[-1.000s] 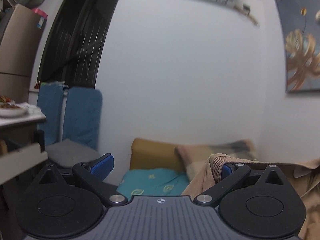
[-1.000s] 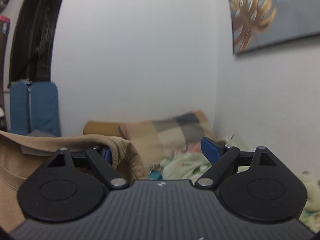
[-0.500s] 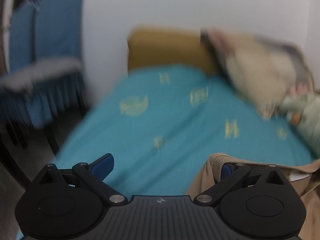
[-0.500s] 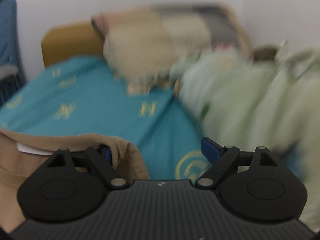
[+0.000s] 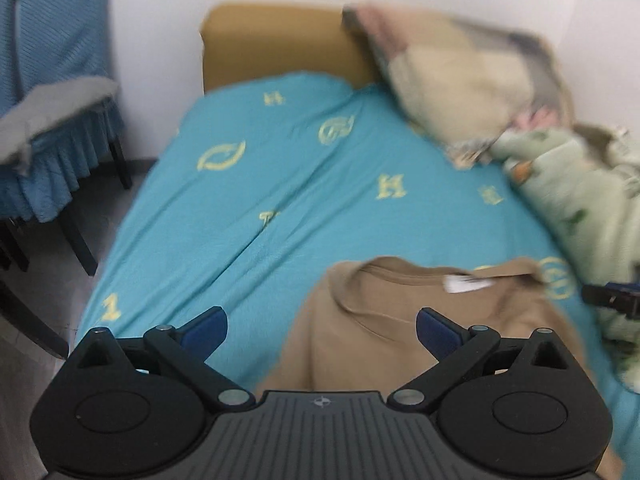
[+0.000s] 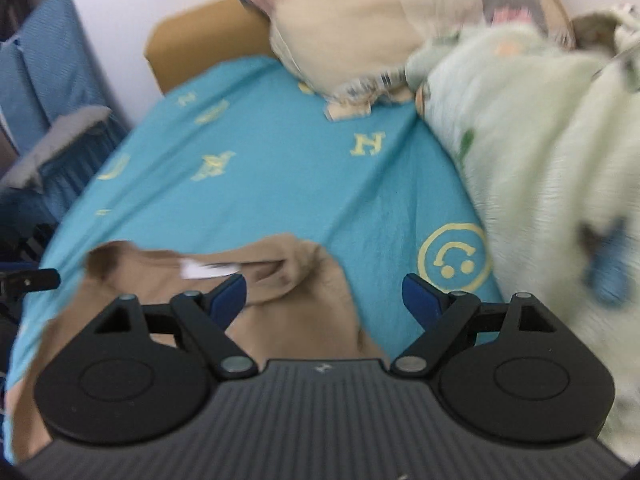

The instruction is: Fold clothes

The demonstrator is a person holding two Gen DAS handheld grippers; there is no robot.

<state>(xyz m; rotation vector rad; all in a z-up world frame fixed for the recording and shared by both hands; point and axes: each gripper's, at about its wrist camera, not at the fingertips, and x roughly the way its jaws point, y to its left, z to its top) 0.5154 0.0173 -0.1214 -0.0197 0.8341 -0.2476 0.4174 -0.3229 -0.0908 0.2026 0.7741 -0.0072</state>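
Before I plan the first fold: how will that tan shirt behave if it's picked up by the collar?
The tan shirt is probably floppy: its collar lies crumpled and rumpled on the teal sheet. It looks thin, so likely light. Lifted at one point, it would probably drape and bunch.

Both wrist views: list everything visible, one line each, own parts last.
tan cotton shirt: 1, tan, lying on the bed under both grippers, white neck label showing
teal patterned bedsheet: 1, teal with yellow motifs, covers the bed
mustard headboard: 1, mustard, head of the bed
beige patchwork pillow: 1, beige, against the headboard
pale green blanket: 1, pale green, bed's right side
blue-covered chair: 1, blue, left of the bed
left gripper: 1, black with blue fingers, open
right gripper: 1, black with blue fingers, open
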